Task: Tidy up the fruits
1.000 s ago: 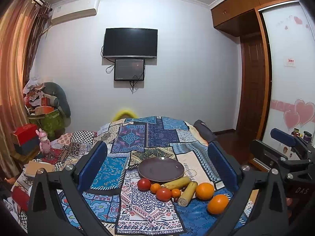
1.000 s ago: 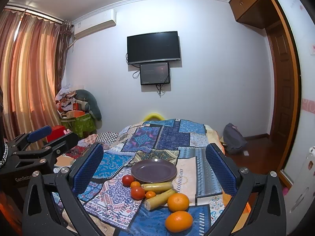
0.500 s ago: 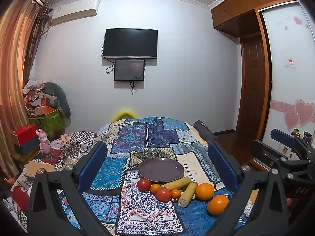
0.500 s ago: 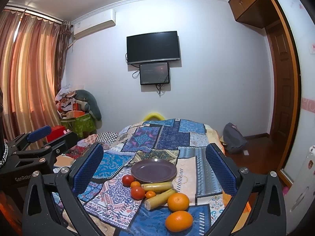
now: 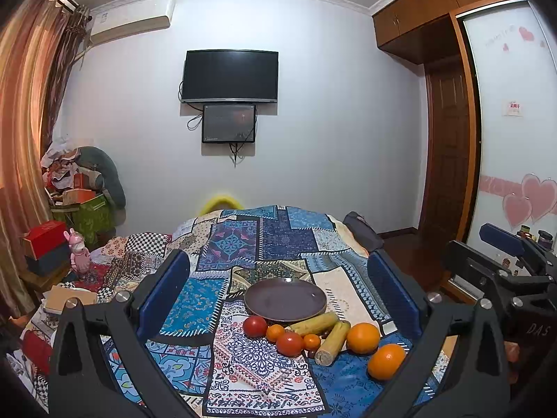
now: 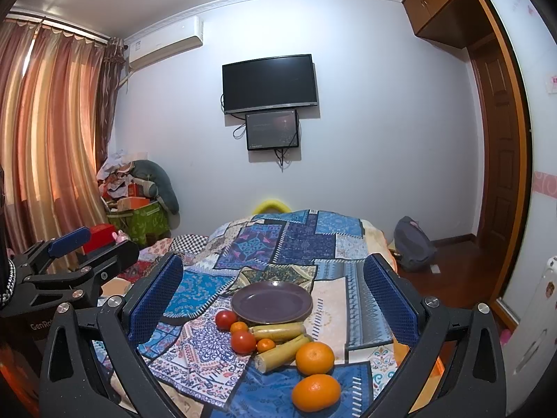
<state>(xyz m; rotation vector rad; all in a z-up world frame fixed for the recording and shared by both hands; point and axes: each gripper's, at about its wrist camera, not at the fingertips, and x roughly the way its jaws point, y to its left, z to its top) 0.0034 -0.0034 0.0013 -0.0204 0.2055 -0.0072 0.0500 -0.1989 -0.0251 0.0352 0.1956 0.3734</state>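
Note:
A dark purple plate [image 5: 285,299] [image 6: 272,302] lies empty on a patchwork cloth. In front of it lie two red tomatoes [image 5: 255,326] [image 6: 243,341], two small tangerines [image 5: 275,332], two yellowish sticks [image 5: 333,338] [image 6: 282,352] and two big oranges [image 5: 363,338] [image 6: 315,357]. My left gripper [image 5: 278,292] is open and empty, held above the near side of the fruit. My right gripper [image 6: 273,296] is open and empty too. Each gripper also shows at the edge of the other's view, the right one [image 5: 501,264] and the left one [image 6: 69,261].
The patchwork cloth [image 5: 243,244] covers a bed that drops off at its right edge to a wooden floor [image 6: 463,271]. A dark bag [image 6: 414,249] leans on the floor. Boxes and clutter [image 5: 69,209] stand at the left by the curtain.

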